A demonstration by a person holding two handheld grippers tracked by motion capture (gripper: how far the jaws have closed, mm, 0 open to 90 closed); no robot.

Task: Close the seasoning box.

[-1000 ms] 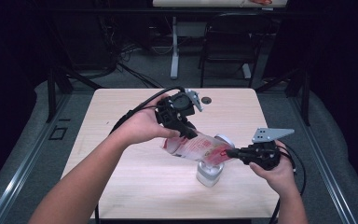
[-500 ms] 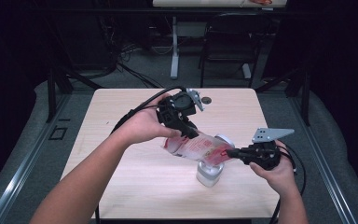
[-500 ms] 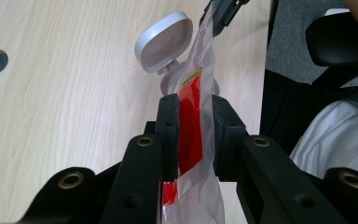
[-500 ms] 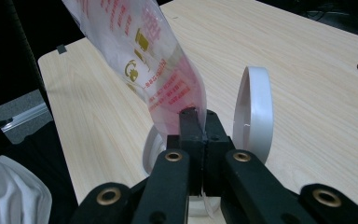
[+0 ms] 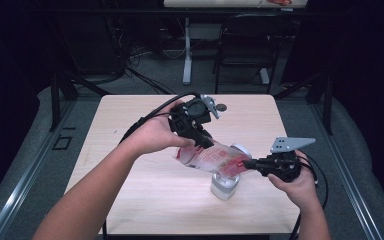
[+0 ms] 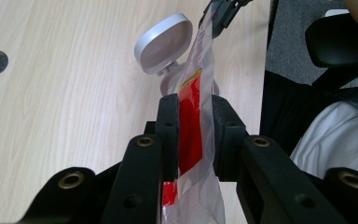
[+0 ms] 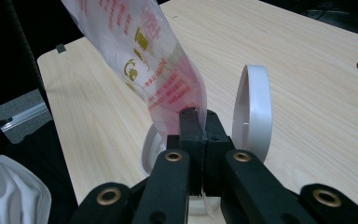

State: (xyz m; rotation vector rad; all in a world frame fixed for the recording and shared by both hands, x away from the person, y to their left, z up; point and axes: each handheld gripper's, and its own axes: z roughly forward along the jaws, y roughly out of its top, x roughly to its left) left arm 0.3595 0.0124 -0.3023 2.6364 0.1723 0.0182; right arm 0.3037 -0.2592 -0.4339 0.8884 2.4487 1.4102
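Pouch, clear plastic with red print, is hanging above the worktop centre. Left hand-held gripper is pinching its end at 10 o'clock; right hand-held gripper is pinching the corner at 3 o'clock. White container, lid flipped up, is standing just below.

Clear red-printed pouch stretched above open-lidded white container.

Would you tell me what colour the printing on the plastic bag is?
Red with some gold, on the clear plastic bag; right gripper view.
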